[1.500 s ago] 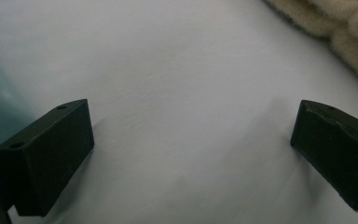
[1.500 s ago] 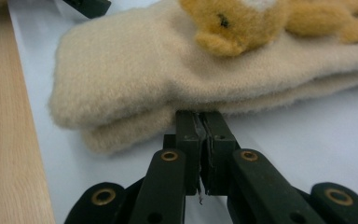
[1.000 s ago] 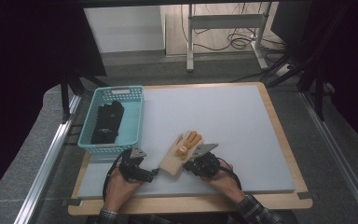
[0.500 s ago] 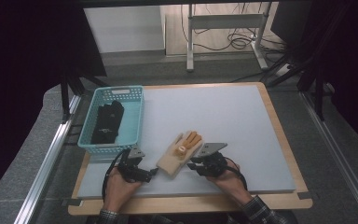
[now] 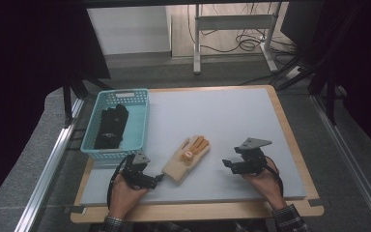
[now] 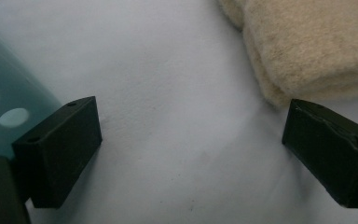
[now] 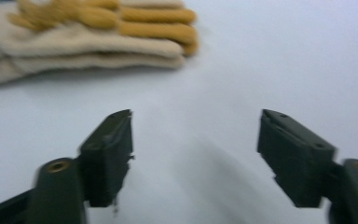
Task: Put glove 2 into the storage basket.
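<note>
A cream glove with orange fingers (image 5: 186,158) lies flat on the white mat, near the front and a little left of the middle. My left gripper (image 5: 158,177) rests on the mat just left of the glove's cuff (image 6: 307,51), open, nothing between its jaws. My right gripper (image 5: 225,163) sits a short way right of the glove (image 7: 93,32), apart from it, also open and empty. A dark glove (image 5: 111,126) lies inside the teal basket (image 5: 141,125) at the left.
The white mat (image 5: 232,116) lies on a wooden board (image 5: 290,130) with bare room across the back and right. The teal basket's wall (image 6: 0,107) stands close beside my left gripper. A metal rail (image 5: 48,164) runs along the table's left side.
My right gripper has drawn back to the right, away from the cream glove it was touching. The glove lies slightly shifted. The left gripper has stayed in place.
</note>
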Motion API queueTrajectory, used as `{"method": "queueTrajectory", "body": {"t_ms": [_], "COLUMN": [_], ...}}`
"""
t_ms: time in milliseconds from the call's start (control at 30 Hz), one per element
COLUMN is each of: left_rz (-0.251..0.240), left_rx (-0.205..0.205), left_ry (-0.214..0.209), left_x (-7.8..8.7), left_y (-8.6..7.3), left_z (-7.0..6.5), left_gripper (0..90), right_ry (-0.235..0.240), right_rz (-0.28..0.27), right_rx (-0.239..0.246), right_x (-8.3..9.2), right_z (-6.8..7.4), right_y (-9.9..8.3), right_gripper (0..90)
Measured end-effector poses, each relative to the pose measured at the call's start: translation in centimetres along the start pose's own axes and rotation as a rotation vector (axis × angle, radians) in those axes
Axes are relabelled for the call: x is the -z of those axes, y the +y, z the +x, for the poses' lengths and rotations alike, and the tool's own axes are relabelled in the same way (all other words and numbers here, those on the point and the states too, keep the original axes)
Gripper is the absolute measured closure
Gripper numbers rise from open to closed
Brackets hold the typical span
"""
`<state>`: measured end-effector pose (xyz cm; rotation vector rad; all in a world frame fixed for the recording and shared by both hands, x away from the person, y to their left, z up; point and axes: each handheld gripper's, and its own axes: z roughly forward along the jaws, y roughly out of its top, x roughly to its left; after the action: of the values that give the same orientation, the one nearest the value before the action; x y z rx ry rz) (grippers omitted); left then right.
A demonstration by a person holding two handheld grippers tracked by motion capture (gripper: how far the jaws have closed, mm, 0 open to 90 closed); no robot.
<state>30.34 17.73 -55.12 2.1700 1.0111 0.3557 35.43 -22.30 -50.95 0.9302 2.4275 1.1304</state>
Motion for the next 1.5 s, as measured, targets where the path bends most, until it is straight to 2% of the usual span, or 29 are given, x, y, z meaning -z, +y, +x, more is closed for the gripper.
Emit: {"method": "queueTrajectory", "body": {"t_ms": [67,100,133,200,233,367,600,1100,1200,1300,1400,1500], "left_rz": [0.000,0.000,0.000,0.000,0.000,0.000,0.001,-0.011,-0.032,-0.047,-0.057,-0.044], "left_rx": [0.000,0.000,0.000,0.000,0.000,0.000,0.001,0.010,0.047,0.075,0.077,0.056], "left_ry": [0.000,0.001,0.000,0.000,0.000,0.000,-0.001,-0.001,-0.039,-0.060,-0.080,-0.087], "left_x": [0.0,0.0,0.0,0.0,0.0,0.0,0.0,0.2,0.4,0.7,1.0,1.0], "left_y": [0.0,0.0,0.0,0.0,0.0,0.0,0.0,0.0,0.0,0.4,0.9,1.4], "left_z": [0.0,0.0,0.0,0.0,0.0,0.0,0.0,0.0,0.0,-0.2,-0.7,-1.2], "left_gripper": [4.7,4.7,4.8,4.7,4.7,4.8,4.7,6.4,6.3,5.1,4.4,3.5], "right_ry": [-0.017,-0.017,-0.027,-0.039,-0.061,-0.066,-0.103,-0.103,-0.103,-0.103,-0.103,-0.103], "right_rz": [0.003,0.003,0.006,0.019,0.049,0.068,0.086,0.085,0.084,0.085,0.085,0.085], "right_rx": [-0.026,-0.026,-0.052,-0.055,-0.048,-0.066,-0.027,-0.028,-0.028,-0.028,-0.028,-0.028], "right_x": [0.3,0.3,0.3,0.3,0.2,-0.1,-0.4,-0.4,-0.4,-0.4,-0.4,-0.4], "right_z": [-1.0,-1.0,-1.6,-1.8,-2.1,-2.4,-2.2,-2.2,-2.2,-2.2,-2.2,-2.2], "right_y": [-0.8,-0.8,-1.4,-1.6,-1.9,-2.5,-2.7,-2.7,-2.7,-2.7,-2.7,-2.7], "right_gripper": [18.3,18.3,15.6,12.4,10.4,8.0,6.2,6.3,6.3,6.3,6.3,6.3]}}
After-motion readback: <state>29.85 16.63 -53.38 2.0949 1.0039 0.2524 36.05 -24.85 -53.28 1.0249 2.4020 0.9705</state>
